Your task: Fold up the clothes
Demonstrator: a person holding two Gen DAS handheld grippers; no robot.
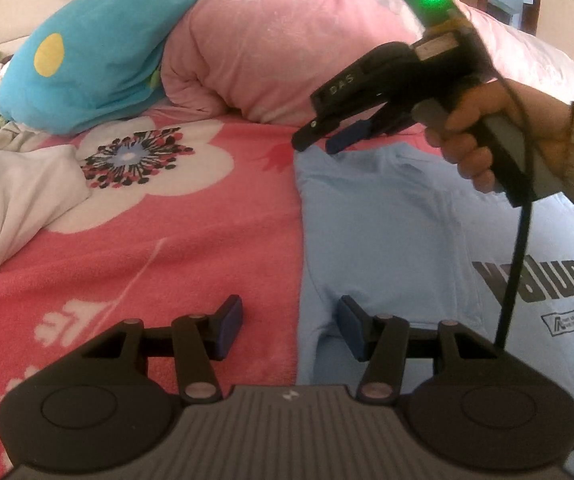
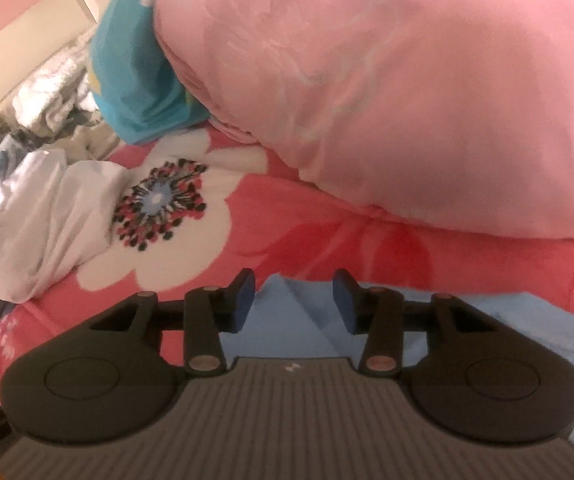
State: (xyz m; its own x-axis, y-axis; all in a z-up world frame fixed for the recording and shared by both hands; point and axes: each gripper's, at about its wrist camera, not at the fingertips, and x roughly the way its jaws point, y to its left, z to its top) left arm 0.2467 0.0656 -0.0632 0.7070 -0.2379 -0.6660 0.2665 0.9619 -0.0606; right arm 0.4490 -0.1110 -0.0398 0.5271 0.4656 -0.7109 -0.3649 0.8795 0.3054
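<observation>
A light blue T-shirt (image 1: pixel 387 232) lies flat on the pink flowered blanket (image 1: pixel 167 248), its left side folded in and a dark "value" print (image 1: pixel 535 280) showing at the right. My left gripper (image 1: pixel 291 328) is open low over the shirt's near left edge, nothing between its pads. A hand holds my right gripper (image 1: pixel 321 142) above the shirt's far left corner. In the right wrist view it (image 2: pixel 293 300) is open, and the shirt's corner (image 2: pixel 507 320) lies beneath, not pinched.
A bulky pink quilt (image 1: pixel 287 48) and a turquoise pillow (image 1: pixel 99 72) are heaped at the far side of the bed. A crumpled white garment (image 1: pixel 15 192) lies at the left, with more loose clothes (image 2: pixel 47 100) behind it.
</observation>
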